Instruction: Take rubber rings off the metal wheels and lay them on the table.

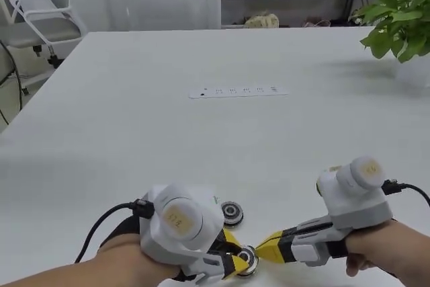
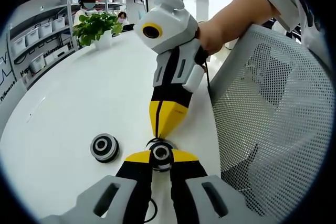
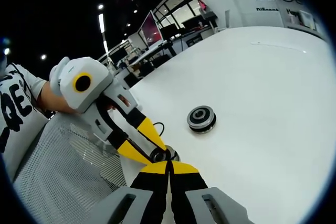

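Note:
A small metal wheel (image 1: pixel 248 255) with a black rubber ring sits near the table's front edge, and my left gripper (image 1: pixel 239 264) is shut on its two sides. In the left gripper view the wheel (image 2: pixel 161 152) lies between my yellow jaws (image 2: pixel 161 158). My right gripper (image 1: pixel 260 249) comes in from the right with its jaws pressed together. Its tip (image 2: pixel 164 136) pinches the ring at the wheel's rim (image 3: pixel 159 155). A second wheel (image 1: pixel 232 212) with its ring on lies flat on the table just behind, apart from both grippers.
A white power strip (image 1: pixel 238 91) lies mid-table. A potted plant (image 1: pixel 396 15) stands at the far right. A grey chair (image 1: pixel 175 10) faces the far edge. A mesh chair back (image 2: pixel 268 103) is close behind the grippers at the near edge.

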A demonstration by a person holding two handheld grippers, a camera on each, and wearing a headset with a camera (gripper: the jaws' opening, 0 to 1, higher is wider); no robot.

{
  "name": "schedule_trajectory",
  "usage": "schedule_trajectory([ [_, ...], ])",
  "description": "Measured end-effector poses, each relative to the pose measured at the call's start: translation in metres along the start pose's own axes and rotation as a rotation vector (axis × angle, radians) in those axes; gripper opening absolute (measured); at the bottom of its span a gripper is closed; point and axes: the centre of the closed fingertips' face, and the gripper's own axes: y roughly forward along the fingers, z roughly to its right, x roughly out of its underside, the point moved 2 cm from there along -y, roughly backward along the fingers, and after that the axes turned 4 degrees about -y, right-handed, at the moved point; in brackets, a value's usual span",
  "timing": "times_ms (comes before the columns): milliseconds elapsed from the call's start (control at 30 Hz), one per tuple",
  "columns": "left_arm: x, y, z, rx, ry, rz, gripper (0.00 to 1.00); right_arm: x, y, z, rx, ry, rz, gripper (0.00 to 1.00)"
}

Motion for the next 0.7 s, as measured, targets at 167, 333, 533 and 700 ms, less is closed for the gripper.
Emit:
schedule_trajectory([
  [167, -0.0002, 0.0000, 0.0001, 0.000, -0.001, -0.001, 0.07, -0.0013, 0.0005, -0.0028, -0.007, -0.006, 0.000, 0.00],
  [333, -0.0002, 0.0002, 0.0000, -0.001, 0.000, -0.003, 0.07, -0.0017, 0.0013, -0.0037, -0.011, -0.012, -0.001, 0.00],
  [533, -0.0003, 0.0002, 0.0000, 0.000, 0.001, -0.003, 0.07, -0.0021, 0.0020, -0.0054, -0.016, -0.017, -0.001, 0.00],
  [700, -0.0003, 0.0002, 0.0001, 0.000, 0.002, -0.003, 0.07, -0.0022, 0.0027, -0.0059, -0.021, -0.019, 0.001, 0.00],
])
